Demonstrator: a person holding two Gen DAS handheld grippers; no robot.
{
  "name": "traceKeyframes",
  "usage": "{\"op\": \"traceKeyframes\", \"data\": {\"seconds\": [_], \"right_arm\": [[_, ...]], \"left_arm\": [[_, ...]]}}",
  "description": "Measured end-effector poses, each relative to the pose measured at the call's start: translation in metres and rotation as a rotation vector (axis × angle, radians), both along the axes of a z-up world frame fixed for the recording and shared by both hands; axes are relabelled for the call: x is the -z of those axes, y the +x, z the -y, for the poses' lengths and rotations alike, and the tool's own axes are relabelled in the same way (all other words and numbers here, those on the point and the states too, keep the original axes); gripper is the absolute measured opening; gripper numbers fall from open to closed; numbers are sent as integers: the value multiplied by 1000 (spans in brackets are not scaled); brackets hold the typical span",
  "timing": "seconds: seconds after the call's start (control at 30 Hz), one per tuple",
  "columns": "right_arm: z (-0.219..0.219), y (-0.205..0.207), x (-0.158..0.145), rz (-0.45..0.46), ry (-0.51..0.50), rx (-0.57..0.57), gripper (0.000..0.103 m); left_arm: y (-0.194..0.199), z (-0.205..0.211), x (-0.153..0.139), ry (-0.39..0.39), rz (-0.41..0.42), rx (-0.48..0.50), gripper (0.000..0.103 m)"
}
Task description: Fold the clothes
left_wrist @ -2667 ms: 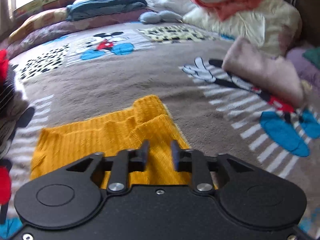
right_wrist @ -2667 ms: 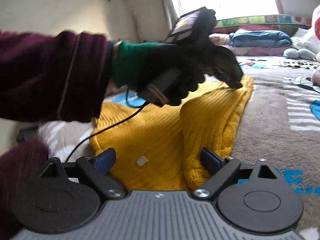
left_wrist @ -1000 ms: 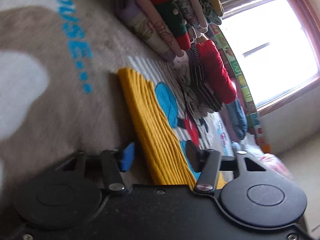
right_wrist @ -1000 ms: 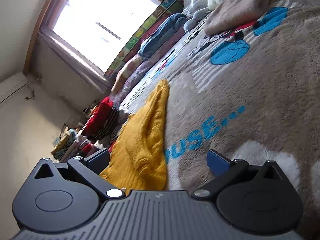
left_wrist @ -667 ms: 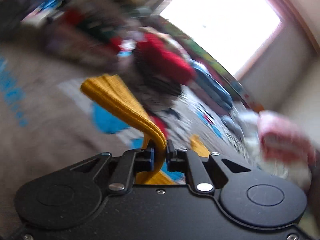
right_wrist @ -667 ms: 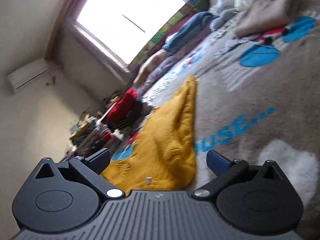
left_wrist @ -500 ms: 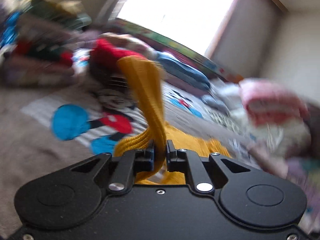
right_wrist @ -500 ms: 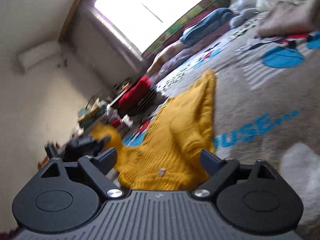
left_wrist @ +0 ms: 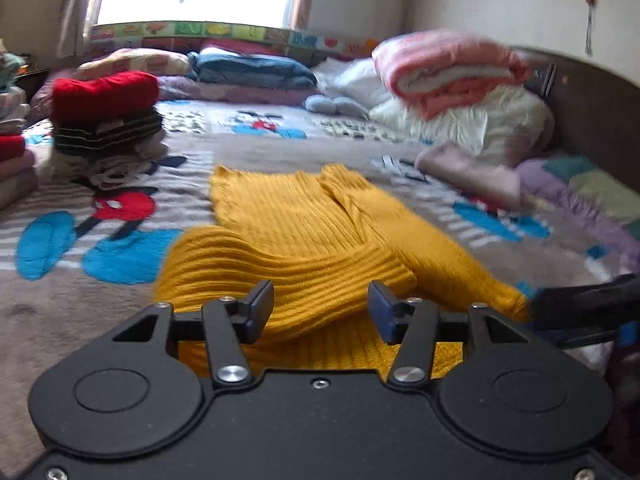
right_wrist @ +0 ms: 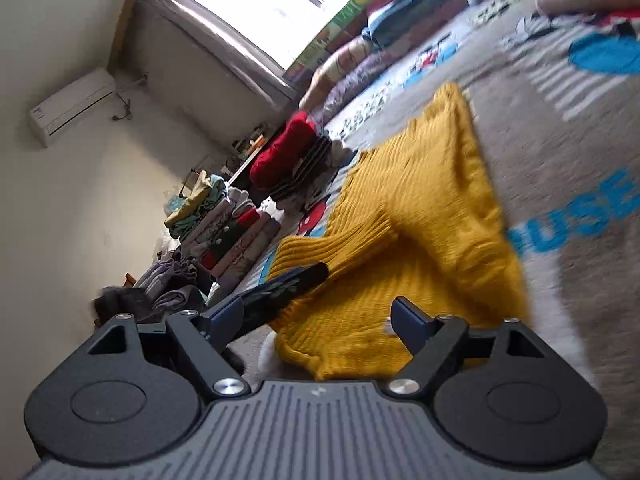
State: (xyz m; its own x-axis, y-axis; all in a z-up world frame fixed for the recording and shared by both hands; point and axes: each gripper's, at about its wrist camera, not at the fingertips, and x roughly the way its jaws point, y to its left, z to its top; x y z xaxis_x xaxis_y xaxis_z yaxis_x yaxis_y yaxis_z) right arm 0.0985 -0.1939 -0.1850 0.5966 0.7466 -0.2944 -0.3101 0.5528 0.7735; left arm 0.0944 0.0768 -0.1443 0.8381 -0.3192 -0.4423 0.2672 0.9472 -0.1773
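A mustard-yellow knit sweater (left_wrist: 304, 224) lies on the Mickey Mouse blanket (left_wrist: 60, 312). One sleeve (left_wrist: 280, 268) is folded across its near part. My left gripper (left_wrist: 320, 310) is open and empty just above that sleeve. My right gripper (right_wrist: 316, 320) is open and empty over the sweater's (right_wrist: 420, 208) near edge. The left gripper's dark finger (right_wrist: 288, 284) shows in the right wrist view, resting by the folded sleeve. The right gripper's dark body (left_wrist: 588, 304) shows at the right edge of the left wrist view.
A stack of folded clothes topped by a red knit (left_wrist: 104, 120) stands at the left. More folded piles (right_wrist: 224, 232) sit beside it. Pillows and a pink blanket (left_wrist: 448, 68) lie at the headboard. A beige folded cloth (left_wrist: 468, 172) lies to the right.
My left gripper carried the yellow sleeve up and over the sweater, then opened and let it go. The sleeve now lies across the sweater. The right gripper stayed open.
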Motion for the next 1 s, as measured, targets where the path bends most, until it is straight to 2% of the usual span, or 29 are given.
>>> {"op": "traceKeyframes", "data": {"seconds": [0.13, 0.27, 0.37, 0.5, 0.7, 0.73, 0.8, 0.9, 0.93, 1.0], "right_arm": [[-23, 19, 5, -83, 42, 27, 81], [-40, 40, 9, -152, 61, 110, 81], [-47, 52, 11, -199, 67, 199, 81], [-50, 57, 20, -272, 146, 330, 81], [-64, 56, 24, -303, 169, 474, 81], [-65, 55, 24, -299, 169, 487, 79], [-67, 53, 26, -298, 171, 507, 66], [-68, 53, 33, -296, 176, 514, 42], [-67, 54, 36, -297, 182, 507, 27], [-67, 53, 39, -290, 185, 494, 18]], "left_arm": [[-13, -31, -7, -91, 1, -94, 59], [-14, -53, -6, -147, -20, -162, 60], [-16, -61, -6, -168, -18, -166, 60], [-13, -65, -7, -188, -21, -167, 60], [-12, -71, -7, -220, -17, -160, 60], [-11, -72, -7, -223, -18, -161, 60], [-11, -74, -6, -229, -22, -165, 60], [-11, -77, -4, -235, -34, -171, 60], [-10, -78, -3, -237, -42, -171, 61], [-10, -79, -1, -240, -58, -173, 61]]}}
